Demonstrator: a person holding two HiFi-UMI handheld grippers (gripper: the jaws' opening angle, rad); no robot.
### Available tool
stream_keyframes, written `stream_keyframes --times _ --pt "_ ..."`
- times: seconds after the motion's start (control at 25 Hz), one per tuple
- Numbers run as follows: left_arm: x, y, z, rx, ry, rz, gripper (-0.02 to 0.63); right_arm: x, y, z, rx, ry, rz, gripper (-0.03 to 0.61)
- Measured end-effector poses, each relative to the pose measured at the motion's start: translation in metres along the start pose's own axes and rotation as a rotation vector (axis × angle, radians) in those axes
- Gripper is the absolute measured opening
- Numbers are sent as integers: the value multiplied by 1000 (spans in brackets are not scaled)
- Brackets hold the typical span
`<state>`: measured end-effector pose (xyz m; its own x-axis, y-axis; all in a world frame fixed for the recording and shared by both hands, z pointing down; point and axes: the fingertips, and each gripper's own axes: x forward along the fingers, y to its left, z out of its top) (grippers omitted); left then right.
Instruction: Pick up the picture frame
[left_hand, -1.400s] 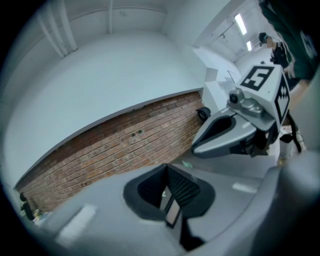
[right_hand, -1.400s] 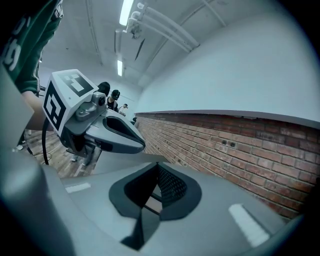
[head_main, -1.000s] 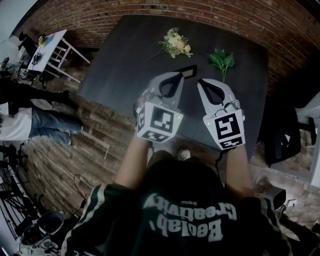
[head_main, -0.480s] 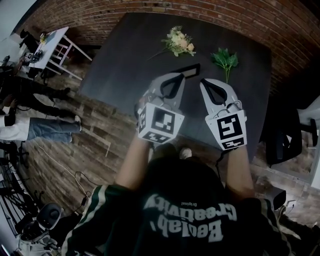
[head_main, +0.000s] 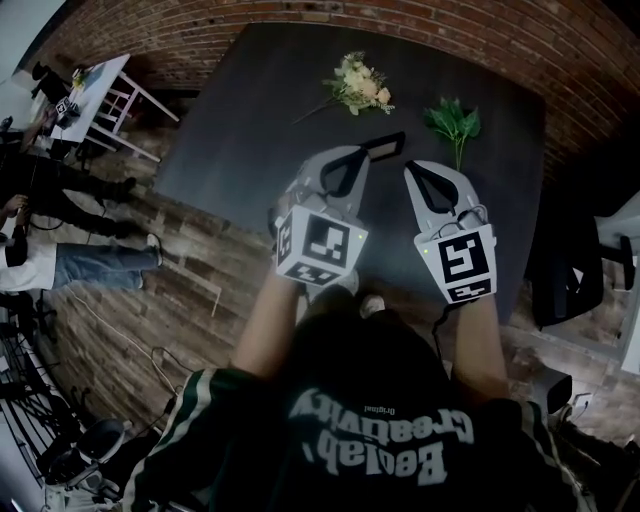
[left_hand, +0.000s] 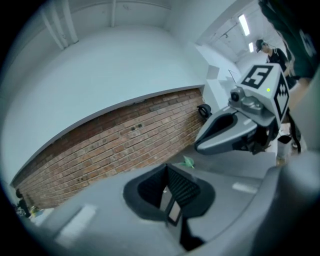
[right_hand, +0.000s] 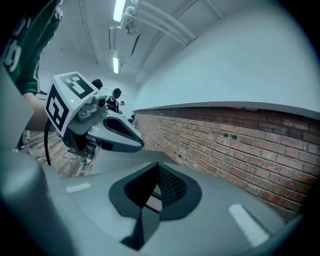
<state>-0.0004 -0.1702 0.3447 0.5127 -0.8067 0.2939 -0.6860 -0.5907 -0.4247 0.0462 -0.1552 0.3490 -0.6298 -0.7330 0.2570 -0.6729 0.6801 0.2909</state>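
Observation:
The black picture frame (head_main: 388, 145) lies on the dark table (head_main: 250, 130), its near end hidden behind my left gripper. My left gripper (head_main: 354, 153) hovers just over that near end, jaws shut and empty. My right gripper (head_main: 416, 168) hangs just right of the frame, also shut with nothing in it. In the left gripper view the closed pads (left_hand: 184, 187) meet in front of the brick wall, with the right gripper (left_hand: 201, 145) beside them. The right gripper view shows its own closed jaws (right_hand: 156, 174) and the left gripper (right_hand: 138, 145).
A pale flower bouquet (head_main: 358, 85) and a green leafy sprig (head_main: 452, 122) lie beyond the frame near the brick wall (head_main: 480, 30). A white table (head_main: 95, 95) and people (head_main: 50, 260) are off to the left, and a black chair (head_main: 565, 270) to the right.
Both grippers have edged a little further out over the table toward the frame, still shut. The person at the left has shifted.

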Motion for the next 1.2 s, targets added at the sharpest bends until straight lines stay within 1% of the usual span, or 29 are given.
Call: stream_keyframes --times 0.28,0.68,1.04,1.2 --pt "24 22 -14 -17 -4 -45 2 27 -16 -4 30 29 -32 6" --pt "52 56 -28 -10 -8 -113 3 65 -29 0 50 69 -84 6" --pt "62 61 -40 6 -23 -173 3 73 -32 -5 58 97 -158 6" --pt "64 59 -43 6 -19 -191 2 71 -35 -7 60 107 -175 6"
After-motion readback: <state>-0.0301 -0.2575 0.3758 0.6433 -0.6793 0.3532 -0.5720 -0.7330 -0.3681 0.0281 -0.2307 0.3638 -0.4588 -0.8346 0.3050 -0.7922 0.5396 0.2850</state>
